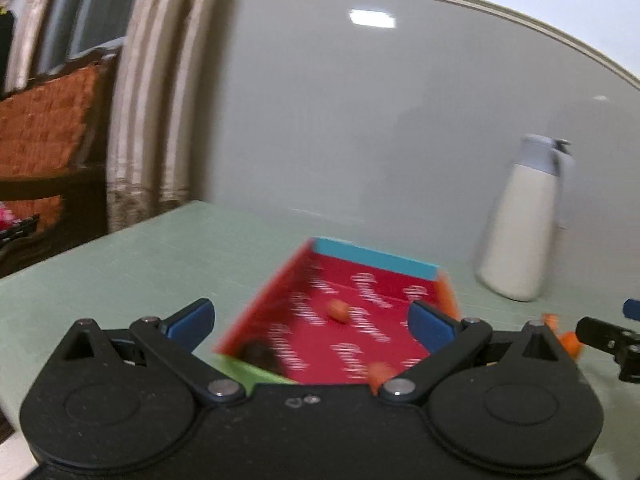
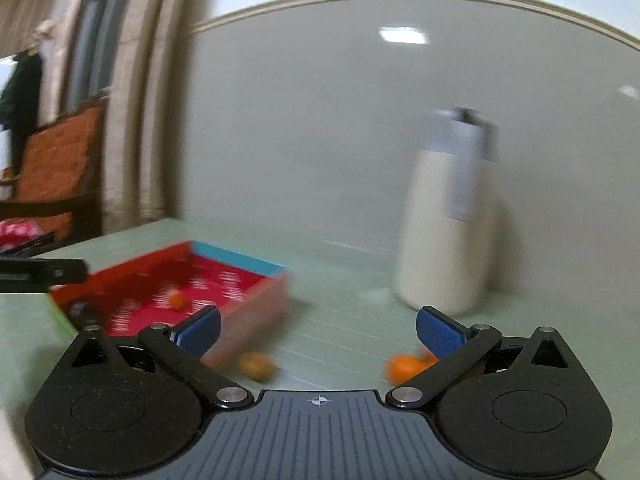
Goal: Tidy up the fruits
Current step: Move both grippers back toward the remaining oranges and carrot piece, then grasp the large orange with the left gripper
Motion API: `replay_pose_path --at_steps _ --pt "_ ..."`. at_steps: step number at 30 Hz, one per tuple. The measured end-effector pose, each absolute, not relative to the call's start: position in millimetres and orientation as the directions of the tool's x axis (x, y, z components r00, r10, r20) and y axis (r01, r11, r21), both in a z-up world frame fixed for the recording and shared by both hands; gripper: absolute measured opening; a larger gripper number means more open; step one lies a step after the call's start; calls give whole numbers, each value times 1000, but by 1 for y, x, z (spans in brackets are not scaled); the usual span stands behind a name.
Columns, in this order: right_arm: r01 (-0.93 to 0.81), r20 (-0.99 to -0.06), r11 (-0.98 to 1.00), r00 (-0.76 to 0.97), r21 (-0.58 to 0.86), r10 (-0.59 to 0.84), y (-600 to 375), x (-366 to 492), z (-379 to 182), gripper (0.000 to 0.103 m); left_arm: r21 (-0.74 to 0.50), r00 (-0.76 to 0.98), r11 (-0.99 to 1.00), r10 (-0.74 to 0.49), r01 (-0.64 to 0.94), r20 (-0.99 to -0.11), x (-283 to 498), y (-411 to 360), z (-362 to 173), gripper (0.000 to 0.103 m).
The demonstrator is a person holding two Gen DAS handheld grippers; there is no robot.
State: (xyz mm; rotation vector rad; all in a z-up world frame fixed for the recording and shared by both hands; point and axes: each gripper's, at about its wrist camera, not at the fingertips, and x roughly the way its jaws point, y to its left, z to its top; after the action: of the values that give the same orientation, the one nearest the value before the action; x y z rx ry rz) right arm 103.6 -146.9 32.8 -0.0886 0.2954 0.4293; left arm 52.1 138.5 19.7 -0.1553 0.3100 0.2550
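Everything's pretty smeared with motion blur here, so take the small stuff loosely. Pale green table [image 2: 340, 320] up against a grey wall, with a chair with orange upholstery [image 1: 44, 120] off to the far left, partly cut off. A tall cream jug with a grey lid [image 2: 444, 220] stands at the far right of the table. Left of it sits the red tray with a blue far edge [image 1: 360, 308]; its near end is hidden behind the left gripper [image 1: 312, 320], whose jaws are spread wide with nothing between them. Right gripper [image 2: 318, 330] is wide open and empty too. One small orange fruit [image 2: 176, 299] sits inside the tray, a brownish fruit [image 2: 256, 365] lies just outside its near right wall, and an orange fruit [image 2: 404, 366] lies beside the right gripper's right finger, half hidden by it. There's a dark blob in the tray's near left corner that I can't make out.
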Motion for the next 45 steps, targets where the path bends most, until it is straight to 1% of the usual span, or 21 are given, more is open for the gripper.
replay_pose_path --at_steps 3,6,10,17,19,23,26,28,30,34,36,40,42,45 --pt "-360 -298 933 892 -11 341 -175 104 34 103 -77 931 971 190 -224 -312 59 113 20 97" --pt "-315 -314 949 901 -1 299 -199 104 32 103 -34 942 984 158 -175 -296 69 83 17 97" --pt "-271 -333 963 908 -9 252 -227 103 27 103 -34 954 995 78 -92 -289 79 49 10 97" --pt "-196 -354 981 917 6 185 -270 107 21 103 -7 944 999 -34 33 -327 101 -7 -1 97" --pt "-174 -365 985 916 8 165 -280 108 20 103 9 934 999 -46 53 -356 109 -20 -5 97" --pt "-143 -378 990 916 10 136 -296 113 18 103 40 917 996 -54 76 -395 124 -45 -13 91" --pt "-117 -396 993 911 17 114 -304 119 15 103 62 910 994 -52 85 -412 135 -61 -17 91" --pt "-106 -403 994 909 27 108 -309 123 13 103 81 908 993 -48 90 -417 143 -70 -19 86" --pt "-103 -415 994 904 26 105 -310 129 13 103 100 902 990 -50 102 -428 151 -77 -19 77" --pt "-104 -410 995 907 7 97 -314 135 9 103 140 890 984 -33 108 -454 166 -90 -23 73" --pt "-101 -410 995 907 9 96 -316 136 8 103 133 876 982 -51 130 -480 173 -95 -25 65" --pt "-101 -410 995 907 3 93 -322 141 5 103 134 861 978 -72 160 -504 185 -104 -29 58" --pt "-102 -411 995 907 1 93 -323 143 4 103 129 851 976 -84 175 -519 191 -107 -31 52" --pt "-97 -412 995 907 -6 86 -327 145 3 103 132 836 973 -90 191 -541 200 -113 -36 48"
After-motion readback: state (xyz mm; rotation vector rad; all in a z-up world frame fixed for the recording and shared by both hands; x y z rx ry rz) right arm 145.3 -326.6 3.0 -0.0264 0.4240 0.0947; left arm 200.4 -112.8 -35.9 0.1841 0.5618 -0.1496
